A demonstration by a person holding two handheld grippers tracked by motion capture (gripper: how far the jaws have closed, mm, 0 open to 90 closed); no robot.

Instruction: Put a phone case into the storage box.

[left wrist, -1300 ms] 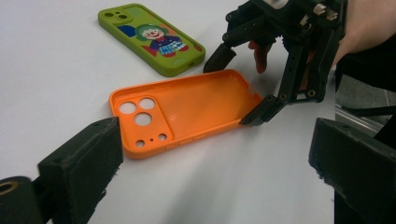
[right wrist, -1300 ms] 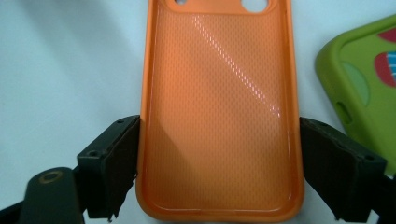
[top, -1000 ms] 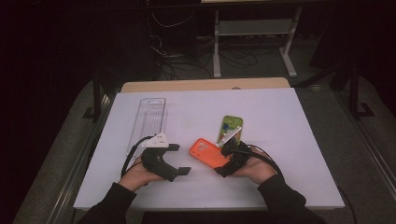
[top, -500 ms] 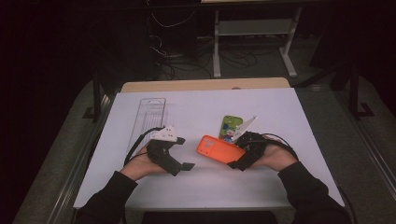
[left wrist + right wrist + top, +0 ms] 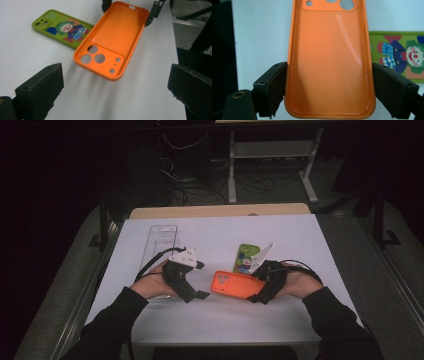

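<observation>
High view: the right claw (image 5: 260, 289) pinches the near end of an orange soft-plastic phone case (image 5: 236, 284), held low over the white counter (image 5: 300, 245); the left claw (image 5: 197, 280) sits just left of the case, jaws spread, not touching it. A green phone case with a clown picture (image 5: 244, 257) lies flat just behind the orange one, and a clear plastic tray (image 5: 161, 237) lies at the far left. Left gripper view: the spread jaws frame the orange case, hollow side up, camera holes nearest, raised above the counter with a shadow below. Right gripper view: both jaws press the case's long edges; the green case lies at right.
</observation>
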